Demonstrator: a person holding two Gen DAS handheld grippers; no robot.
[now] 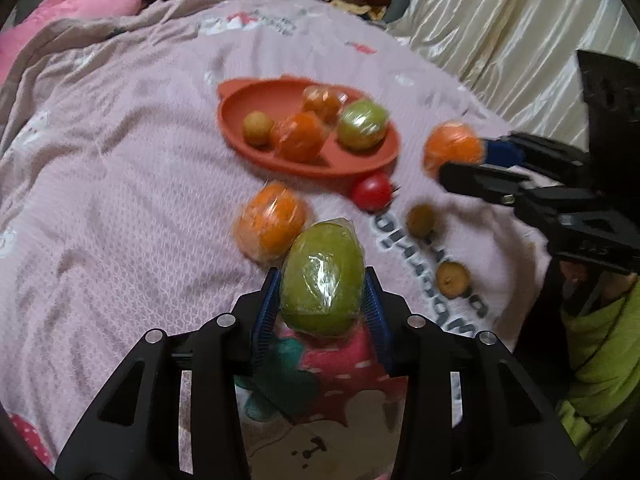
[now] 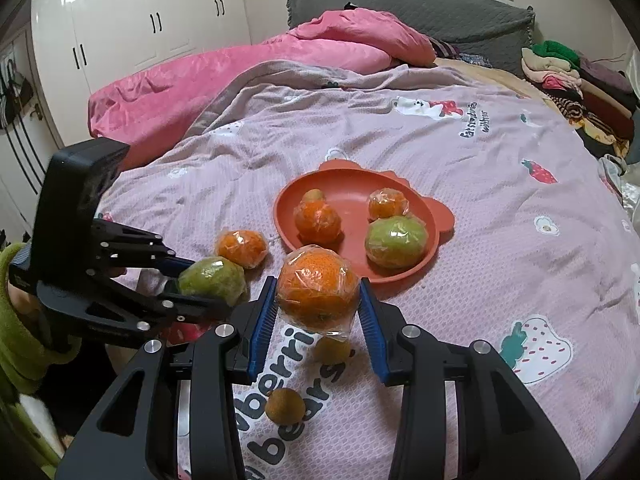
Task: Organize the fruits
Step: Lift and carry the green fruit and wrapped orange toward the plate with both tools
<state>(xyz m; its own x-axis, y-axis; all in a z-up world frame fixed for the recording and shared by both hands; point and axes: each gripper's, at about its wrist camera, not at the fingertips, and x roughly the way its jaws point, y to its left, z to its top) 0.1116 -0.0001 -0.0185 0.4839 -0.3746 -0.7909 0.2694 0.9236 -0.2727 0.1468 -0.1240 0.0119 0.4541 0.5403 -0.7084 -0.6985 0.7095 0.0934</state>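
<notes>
My left gripper (image 1: 322, 276) is shut on a wrapped green fruit (image 1: 322, 276), held above the bed; it also shows in the right wrist view (image 2: 212, 282). My right gripper (image 2: 318, 292) is shut on a wrapped orange (image 2: 318, 292), also seen in the left wrist view (image 1: 452, 148), right of the plate. The orange-red plate (image 2: 344, 184) holds two wrapped oranges (image 2: 318, 218), a green fruit (image 2: 396, 242) and a small brown fruit (image 1: 258, 128). Loose on the blanket lie a wrapped orange (image 1: 272, 220), a red tomato (image 1: 372, 191) and two small brown fruits (image 2: 285, 404).
The fruits lie on a pale purple blanket (image 2: 480, 168) over a bed. A pink duvet (image 2: 240, 68) is bunched at the far side. Folded clothes (image 2: 576, 76) are stacked at the far right. White wardrobes (image 2: 120, 12) stand behind.
</notes>
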